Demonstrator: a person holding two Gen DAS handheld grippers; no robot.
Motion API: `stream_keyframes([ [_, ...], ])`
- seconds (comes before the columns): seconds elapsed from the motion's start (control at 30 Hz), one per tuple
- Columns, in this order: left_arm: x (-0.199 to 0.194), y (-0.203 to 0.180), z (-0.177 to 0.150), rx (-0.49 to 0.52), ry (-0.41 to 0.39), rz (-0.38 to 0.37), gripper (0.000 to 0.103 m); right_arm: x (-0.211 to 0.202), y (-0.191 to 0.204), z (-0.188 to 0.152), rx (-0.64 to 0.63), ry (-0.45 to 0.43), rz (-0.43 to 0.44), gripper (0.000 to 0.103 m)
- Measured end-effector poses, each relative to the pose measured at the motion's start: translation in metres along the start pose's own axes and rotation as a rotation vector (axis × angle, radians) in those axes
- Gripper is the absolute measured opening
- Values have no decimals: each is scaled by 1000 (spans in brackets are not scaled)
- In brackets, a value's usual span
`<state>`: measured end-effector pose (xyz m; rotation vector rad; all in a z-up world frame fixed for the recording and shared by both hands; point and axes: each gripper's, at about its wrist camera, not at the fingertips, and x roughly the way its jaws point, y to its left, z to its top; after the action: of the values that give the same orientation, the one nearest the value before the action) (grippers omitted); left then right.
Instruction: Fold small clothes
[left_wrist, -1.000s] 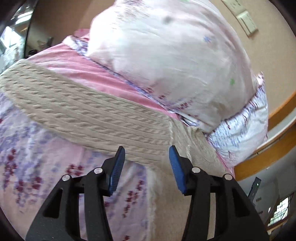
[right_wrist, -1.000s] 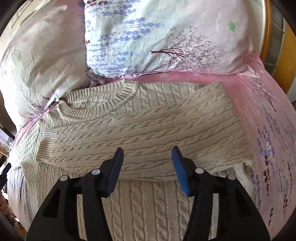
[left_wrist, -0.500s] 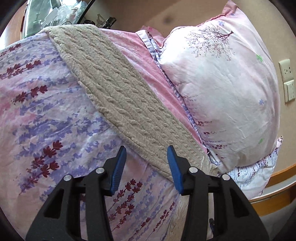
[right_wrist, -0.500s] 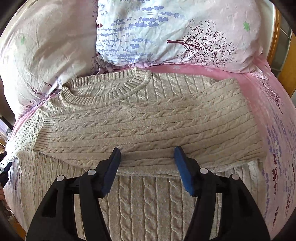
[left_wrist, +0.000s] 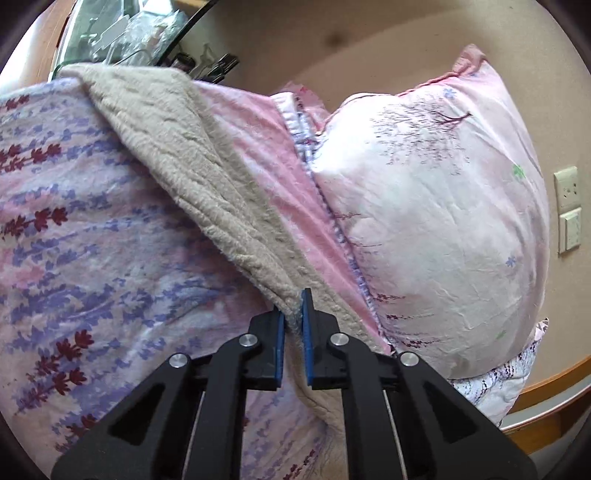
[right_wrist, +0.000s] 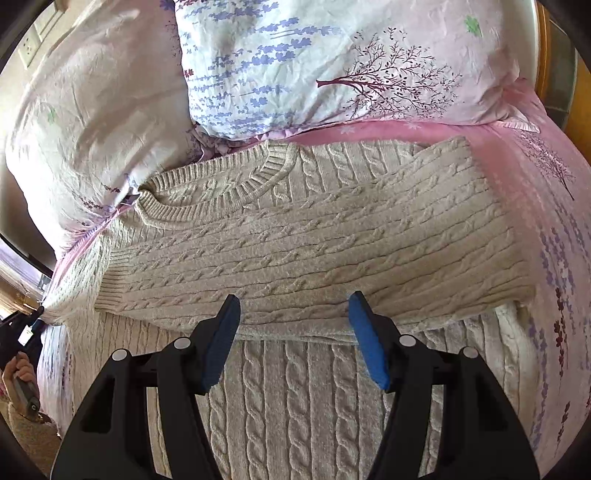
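Right, the left gripper (left_wrist: 293, 308) has its blue fingers (left_wrist: 306, 332) pinched tight on the edge of the cream cable-knit sweater (right_wrist: 314, 240), at the sleeve that runs off across the bed (left_wrist: 92, 240). The sweater lies flat on the floral bedspread, collar up against the pillows (right_wrist: 332, 66), one sleeve folded across the chest. Over it, the right gripper (right_wrist: 293, 306) hovers with fingers spread apart, nothing between them, just above that folded sleeve.
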<state>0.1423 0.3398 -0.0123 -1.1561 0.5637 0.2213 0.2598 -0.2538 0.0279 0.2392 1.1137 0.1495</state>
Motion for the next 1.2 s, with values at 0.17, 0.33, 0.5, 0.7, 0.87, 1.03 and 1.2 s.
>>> stream_keyframes([
  [0.17,-5,-62,-25,98,26,-194,7,-10,-7,-2,21,-14,14,64],
  [0.33,10,-135,-93,245,150,-386,7,-20,-19,-4,47,-20,25,64],
  [0.5,61,-164,-179,369,312,-348,8,-25,-32,-7,79,-17,28,64],
  [0.7,100,-130,-211,283,465,-234,23,-28,-41,-9,96,-13,20,64],
  [0.87,78,-118,-169,216,330,-189,30,-28,-41,-12,100,-15,31,64],
  [1.03,68,-81,-123,63,246,-116,28,-24,-38,-13,87,-9,45,64],
  [1.2,63,-83,-109,38,180,-100,5,-27,-42,-13,89,-18,51,64],
])
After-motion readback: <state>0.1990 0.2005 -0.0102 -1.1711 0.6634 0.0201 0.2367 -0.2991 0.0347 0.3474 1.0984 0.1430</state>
